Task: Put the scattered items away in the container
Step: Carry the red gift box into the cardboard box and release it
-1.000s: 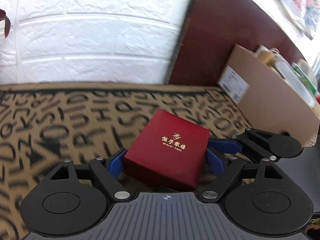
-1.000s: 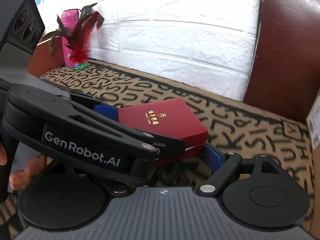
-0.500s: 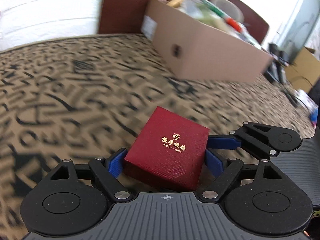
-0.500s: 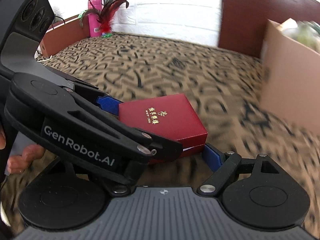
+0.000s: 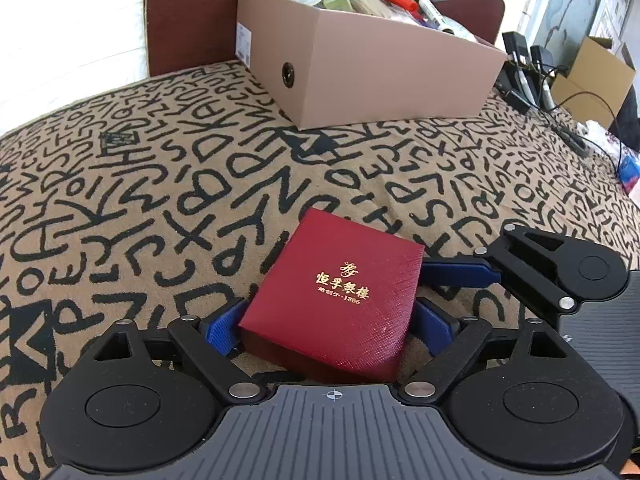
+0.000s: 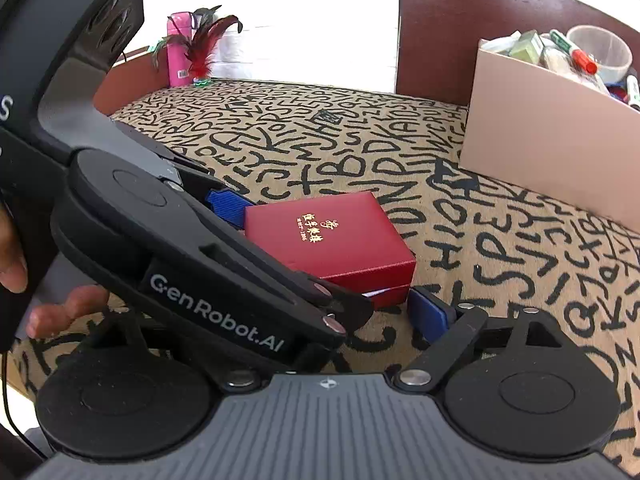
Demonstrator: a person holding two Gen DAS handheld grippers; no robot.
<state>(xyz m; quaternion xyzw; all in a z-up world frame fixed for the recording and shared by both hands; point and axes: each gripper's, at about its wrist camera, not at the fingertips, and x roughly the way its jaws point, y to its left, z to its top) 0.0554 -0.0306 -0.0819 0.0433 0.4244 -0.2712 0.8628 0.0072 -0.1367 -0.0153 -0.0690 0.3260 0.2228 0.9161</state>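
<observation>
A red gift box [image 5: 336, 296] with gold lettering is held above the letter-patterned cloth. My left gripper [image 5: 330, 326] is shut on it, a blue pad on each side. The red box also shows in the right wrist view [image 6: 332, 244], where the left gripper's black arm crosses the front. My right gripper [image 6: 320, 316] is beside the box with one blue fingertip [image 6: 428, 314] at its near corner; its other finger is hidden behind the left gripper. The cardboard box [image 5: 360, 68], full of markers and packets, stands ahead on the cloth and shows at the right wrist view's right edge [image 6: 552, 136].
The brown letter-patterned cloth [image 5: 160, 168] covers the surface. A dark wooden headboard [image 6: 440, 28] stands behind the cardboard box. A pink bottle with feathers [image 6: 180, 56] is at the far left corner. Cables and chargers [image 5: 532, 76] and another carton [image 5: 592, 76] lie at the far right.
Both grippers swung right with the red box: the white wall left the view and the cardboard box came to the front. The grip on the red box stayed the same.
</observation>
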